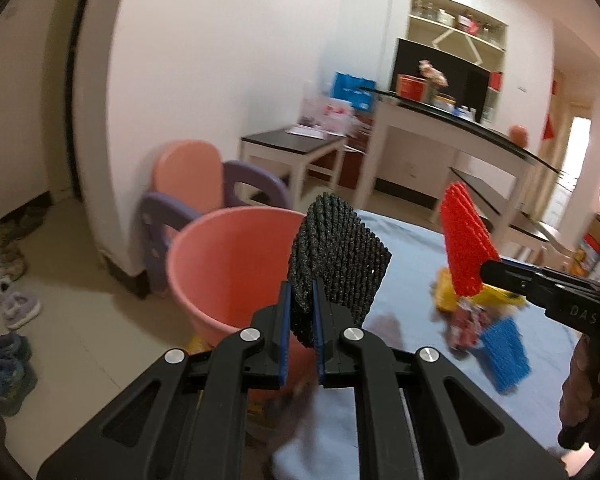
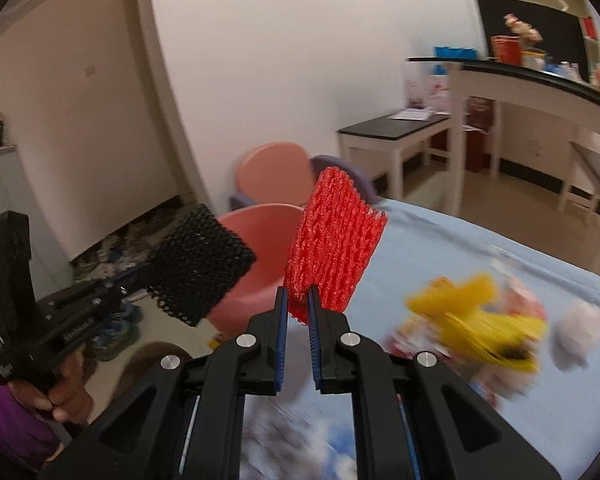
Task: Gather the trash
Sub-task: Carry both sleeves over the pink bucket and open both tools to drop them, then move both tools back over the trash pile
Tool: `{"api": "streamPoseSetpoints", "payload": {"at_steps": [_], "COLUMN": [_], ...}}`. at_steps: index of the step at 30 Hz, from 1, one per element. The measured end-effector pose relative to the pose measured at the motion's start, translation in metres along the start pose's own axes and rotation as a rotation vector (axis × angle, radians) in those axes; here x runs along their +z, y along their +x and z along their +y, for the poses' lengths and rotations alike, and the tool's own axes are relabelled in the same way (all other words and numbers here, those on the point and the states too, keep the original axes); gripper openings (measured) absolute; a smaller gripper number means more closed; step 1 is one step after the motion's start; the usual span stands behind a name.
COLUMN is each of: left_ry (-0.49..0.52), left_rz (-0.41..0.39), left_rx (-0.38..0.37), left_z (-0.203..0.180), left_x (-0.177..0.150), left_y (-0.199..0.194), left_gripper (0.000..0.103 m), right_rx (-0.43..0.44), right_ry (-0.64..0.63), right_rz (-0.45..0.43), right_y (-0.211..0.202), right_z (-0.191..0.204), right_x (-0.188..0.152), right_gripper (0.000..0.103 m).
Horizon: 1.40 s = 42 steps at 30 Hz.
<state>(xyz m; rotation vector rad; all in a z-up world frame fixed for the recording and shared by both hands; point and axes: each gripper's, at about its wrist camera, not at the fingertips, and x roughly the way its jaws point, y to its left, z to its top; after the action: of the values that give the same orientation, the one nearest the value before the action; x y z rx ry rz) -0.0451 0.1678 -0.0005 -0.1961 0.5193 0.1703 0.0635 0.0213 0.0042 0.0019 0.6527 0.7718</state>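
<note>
My left gripper (image 1: 301, 294) is shut on a black foam net sleeve (image 1: 338, 256), held up just right of the pink bucket (image 1: 228, 268) that stands on the floor beside the table. My right gripper (image 2: 297, 300) is shut on a red foam net sleeve (image 2: 334, 240), lifted above the blue tablecloth (image 2: 440, 248). From the right wrist the black sleeve (image 2: 200, 268) hangs left of the red one, in front of the pink bucket (image 2: 260, 240). In the left wrist view the red sleeve (image 1: 464, 240) and right gripper (image 1: 485, 269) are at the right.
More trash lies on the tablecloth (image 1: 412, 264): a yellow net (image 2: 480, 320), a blue net (image 1: 504, 346), printed wrappers (image 1: 466, 324) and a white wad (image 2: 576, 332). A pink and purple child's chair (image 1: 196, 196) stands behind the bucket. Shoes (image 1: 8, 304) line the floor. White tables (image 1: 296, 152) stand beyond.
</note>
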Motion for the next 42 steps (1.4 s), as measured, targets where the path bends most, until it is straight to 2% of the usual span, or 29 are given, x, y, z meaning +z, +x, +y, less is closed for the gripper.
{"api": "streamPoseSetpoints", "payload": {"at_steps": [8, 14, 18, 20, 21, 23, 26, 34, 42], "left_ry": [0.000, -0.011, -0.023, -0.027, -0.028, -0.032, -0.044, -0.072, -0.070], "left_rz": [0.001, 0.040, 0.050, 0.053, 0.056, 0.069, 0.074, 0.047, 0.050], "left_rx": [0.113, 0.123, 0.132, 0.131, 0.135, 0.129, 0.122, 0.101, 0.081], "left_z": [0.023, 0.035, 0.040, 0.041, 0.042, 0.044, 0.047, 0.048, 0.030], "left_x": [0.008, 0.008, 0.009, 0.009, 0.009, 0.011, 0.013, 0.019, 0.012], "left_y": [0.023, 0.041, 0.050, 0.052, 0.055, 0.058, 0.060, 0.046, 0.021], "left_gripper": [0.010, 0.010, 0.010, 0.010, 0.010, 0.019, 0.033, 0.034, 0.034], "right_rx": [0.092, 0.102, 0.092, 0.087, 0.083, 0.079, 0.068, 0.047, 0.027], "right_ry": [0.009, 0.029, 0.040, 0.047, 0.051, 0.057, 0.055, 0.055, 0.034], "right_rz": [0.062, 0.115, 0.128, 0.131, 0.134, 0.132, 0.120, 0.083, 0.024], "right_y": [0.070, 0.102, 0.104, 0.108, 0.109, 0.111, 0.109, 0.089, 0.042], "right_z": [0.027, 0.036, 0.048, 0.050, 0.049, 0.046, 0.046, 0.041, 0.047], "right_x": [0.026, 0.025, 0.019, 0.019, 0.019, 0.019, 0.021, 0.020, 0.008], "right_gripper": [0.010, 0.010, 0.011, 0.017, 0.024, 0.033, 0.039, 0.045, 0.049]}}
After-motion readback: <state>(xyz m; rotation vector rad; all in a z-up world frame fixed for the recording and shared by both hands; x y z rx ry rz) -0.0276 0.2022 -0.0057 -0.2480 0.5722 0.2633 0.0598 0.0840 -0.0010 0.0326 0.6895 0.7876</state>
